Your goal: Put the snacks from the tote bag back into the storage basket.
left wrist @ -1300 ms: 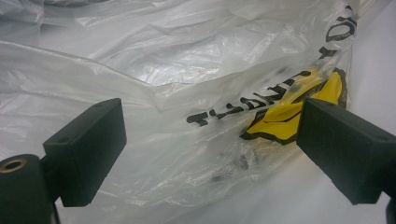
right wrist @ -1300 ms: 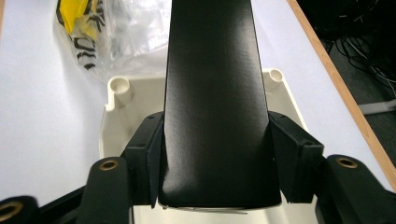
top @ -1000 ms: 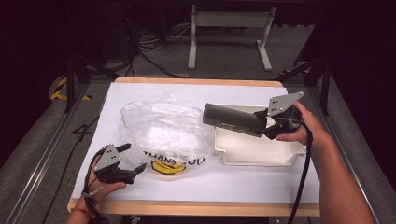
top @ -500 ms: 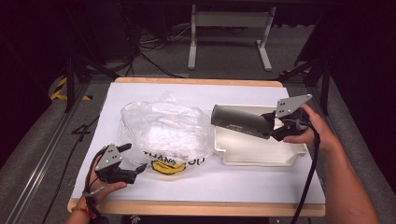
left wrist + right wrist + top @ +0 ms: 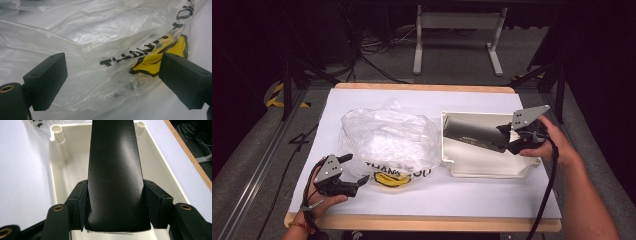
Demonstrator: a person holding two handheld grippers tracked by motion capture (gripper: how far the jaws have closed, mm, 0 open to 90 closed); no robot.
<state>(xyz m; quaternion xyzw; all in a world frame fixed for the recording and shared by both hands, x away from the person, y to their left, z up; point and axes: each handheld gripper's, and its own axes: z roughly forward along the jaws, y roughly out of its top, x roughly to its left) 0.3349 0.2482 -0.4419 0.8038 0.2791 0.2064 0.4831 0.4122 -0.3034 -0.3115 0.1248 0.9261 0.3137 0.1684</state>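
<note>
My right gripper (image 5: pixel 508 139) is shut on a long black box (image 5: pixel 474 134) and holds it low over the cream plastic tray (image 5: pixel 492 167) at the table's right. In the right gripper view the black box (image 5: pixel 115 170) sits clamped between both jaws, above the tray (image 5: pixel 58 180). A crumpled clear plastic bag (image 5: pixel 387 140) with black lettering and a yellow print lies mid-table. My left gripper (image 5: pixel 354 168) stands open at the bag's near left corner. In the left gripper view the bag (image 5: pixel 100 50) lies just beyond the wide-apart jaws, nothing between them.
White paper (image 5: pixel 422 102) covers the wooden table, whose near edge (image 5: pixel 422 223) runs along the bottom. A metal stand (image 5: pixel 457 35) and cables are on the floor beyond. Dark floor drops off on both sides.
The right gripper has carried the black box rightward and down, from above the bag's edge to low over the tray. The left gripper has stayed put.
</note>
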